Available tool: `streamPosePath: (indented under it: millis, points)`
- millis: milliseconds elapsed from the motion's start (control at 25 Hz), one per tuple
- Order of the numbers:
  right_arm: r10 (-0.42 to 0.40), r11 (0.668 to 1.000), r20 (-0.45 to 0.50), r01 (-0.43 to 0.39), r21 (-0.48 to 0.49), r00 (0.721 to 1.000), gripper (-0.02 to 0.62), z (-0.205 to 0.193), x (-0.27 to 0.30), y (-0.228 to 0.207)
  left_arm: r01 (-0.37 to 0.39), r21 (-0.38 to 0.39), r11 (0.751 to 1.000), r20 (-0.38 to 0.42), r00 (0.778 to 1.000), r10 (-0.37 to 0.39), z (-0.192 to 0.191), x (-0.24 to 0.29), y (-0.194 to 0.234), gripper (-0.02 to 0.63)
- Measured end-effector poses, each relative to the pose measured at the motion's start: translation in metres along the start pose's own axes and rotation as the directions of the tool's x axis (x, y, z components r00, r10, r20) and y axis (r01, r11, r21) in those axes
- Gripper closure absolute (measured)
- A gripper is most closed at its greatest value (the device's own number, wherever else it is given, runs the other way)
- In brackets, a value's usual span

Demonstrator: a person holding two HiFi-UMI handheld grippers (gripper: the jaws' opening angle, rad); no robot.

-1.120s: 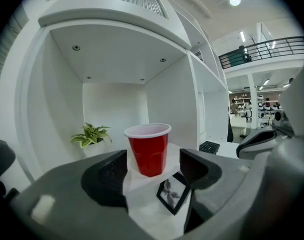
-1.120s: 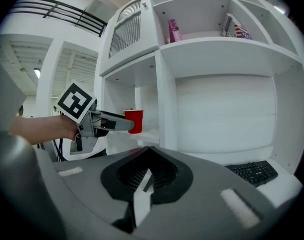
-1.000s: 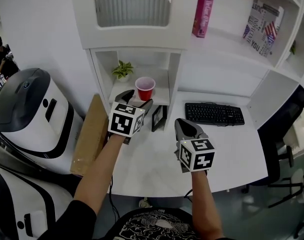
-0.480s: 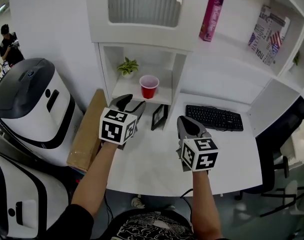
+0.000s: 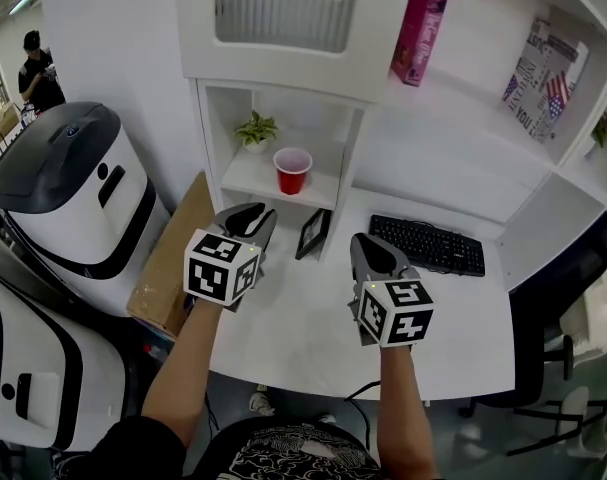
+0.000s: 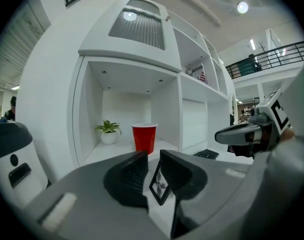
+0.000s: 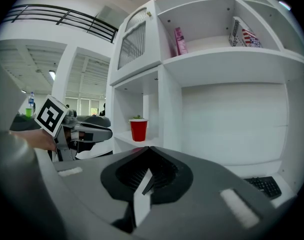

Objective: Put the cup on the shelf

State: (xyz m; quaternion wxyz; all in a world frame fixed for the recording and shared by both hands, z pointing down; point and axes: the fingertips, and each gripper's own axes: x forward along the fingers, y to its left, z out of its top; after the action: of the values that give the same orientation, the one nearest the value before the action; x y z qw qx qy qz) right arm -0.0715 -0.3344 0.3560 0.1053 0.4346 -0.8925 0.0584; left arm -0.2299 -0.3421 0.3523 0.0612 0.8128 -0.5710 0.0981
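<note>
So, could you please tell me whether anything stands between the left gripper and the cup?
Nothing visible does. The cup stands on the shelf ahead of the left gripper; the plant sits farther back, the picture frame off to the right.

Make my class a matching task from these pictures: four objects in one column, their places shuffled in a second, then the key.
1. red plastic cup
2. black computer keyboard
3. tall pink box
4. small green potted plant

A. upper shelf
B. low cubby, back left
C. white desk, right side
D. low cubby, nearer the front

Pairs: 1-D, 2-C, 3-A, 4-B
</note>
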Motion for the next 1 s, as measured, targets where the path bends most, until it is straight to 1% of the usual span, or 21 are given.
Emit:
streamPosePath:
  millis: [360,600,1000]
  points:
    - [0.031,0.999,0.028,-0.031,0.014,0.999,0.572,-0.002,-0.015,-0.012,-0.026,0.017,1.000,0.004,1.000,0.026,-0.003,-0.011,-0.028,0.605]
    - [0.047,0.999,0.038,-0.047,0.016,0.998,0.572,-0.004,-0.022,-0.011,-0.049,0.031,0.998,0.000,0.999,0.049,-0.005,-0.020,-0.036,0.605]
    - [0.067,0.997,0.042,-0.068,0.023,0.997,0.572,-0.006,-0.023,-0.011,-0.072,0.027,0.997,-0.012,0.997,0.073,-0.010,-0.025,-0.037,0.605]
